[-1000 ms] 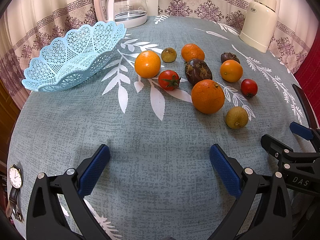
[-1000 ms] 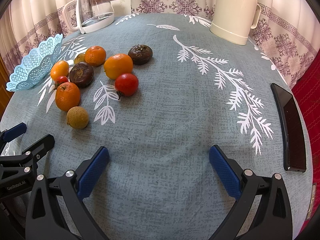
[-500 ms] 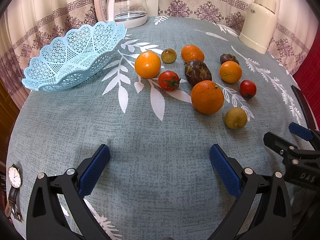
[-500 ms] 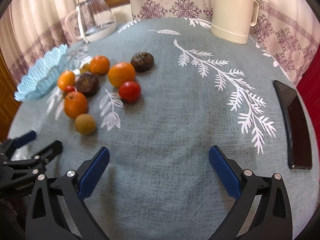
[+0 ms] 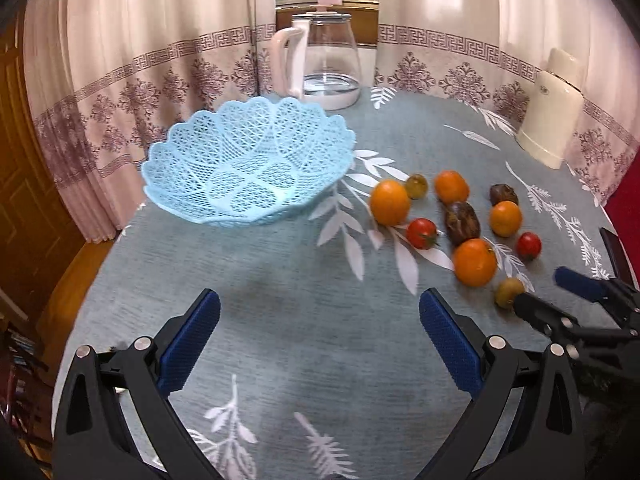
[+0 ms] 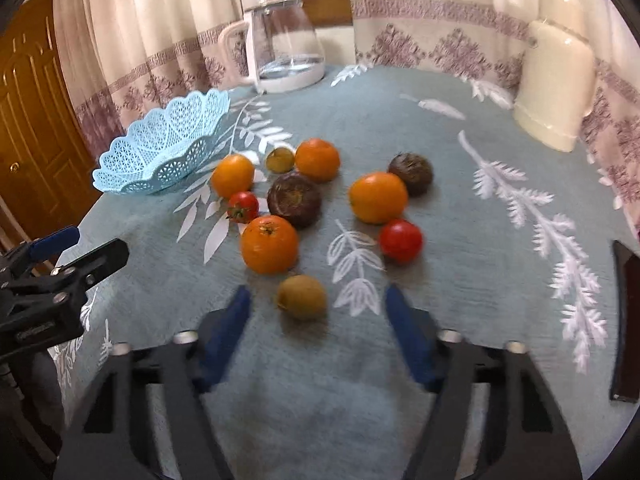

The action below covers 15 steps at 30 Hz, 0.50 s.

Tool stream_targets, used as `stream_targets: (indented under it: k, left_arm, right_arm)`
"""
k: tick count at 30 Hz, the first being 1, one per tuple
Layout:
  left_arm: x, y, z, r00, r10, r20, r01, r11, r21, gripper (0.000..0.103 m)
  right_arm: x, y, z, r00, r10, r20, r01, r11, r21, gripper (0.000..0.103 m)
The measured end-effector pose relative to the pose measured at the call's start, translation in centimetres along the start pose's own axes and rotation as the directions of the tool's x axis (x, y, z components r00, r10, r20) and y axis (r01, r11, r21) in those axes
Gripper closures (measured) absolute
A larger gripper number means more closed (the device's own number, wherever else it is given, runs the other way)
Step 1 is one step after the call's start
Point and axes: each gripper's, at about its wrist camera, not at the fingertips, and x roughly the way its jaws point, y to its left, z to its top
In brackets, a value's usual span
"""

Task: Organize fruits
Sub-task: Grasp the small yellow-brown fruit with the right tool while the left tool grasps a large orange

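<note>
Ten fruits lie loose on the tablecloth (image 6: pixel 460 208), none yet in the blue basket (image 5: pixel 248 172) at the far left. Nearest to me is the small brownish-green fruit (image 6: pixel 302 297), just in front of my right gripper (image 6: pixel 318 310), whose jaws are spread with nothing between them and line up either side of it. I judge this fruit to be the step in hand.

To do it well, I want the fruit centred between my blue pads (image 6: pixel 408 332) before I squeeze, since a round thing rolls off if one pad reaches it first. I should come in low and straight, and press only enough to hold. The big orange (image 6: pixel 270 244) sits just beyond it, close enough that my left-side finger might nudge it, so I stay short of that.

My left gripper (image 5: pixel 320 340) hangs spread and empty over bare cloth nearer the basket, well apart from the fruit.
</note>
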Motion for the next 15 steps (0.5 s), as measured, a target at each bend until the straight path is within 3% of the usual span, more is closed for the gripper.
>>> stream_targets:
  k: [2, 5, 15]
  left_arm:
    - [0.2, 0.1, 0.1, 1.0, -0.002, -0.006, 0.002, 1.0, -0.002, 0.002]
    - [0.4, 0.1, 0.0, 1.0, -0.006, -0.012, 0.006, 1.0, -0.001, 0.002]
    - [1.4, -2.4, 0.7, 0.999, -0.035, -0.019, 0.036, 0.998, 0.042, 0.002]
  right_arm:
    - [0.7, 0.1, 0.1, 1.0, 0.022, -0.02, -0.022, 1.0, 0.005, 0.059]
    - [1.4, 0.2, -0.3, 0.999, 0.029, -0.038, -0.029, 1.0, -0.002, 0.069]
    - [0.1, -1.1, -0.5, 0.998, 0.056, 0.005, -0.057, 0.998, 0.039, 0.074]
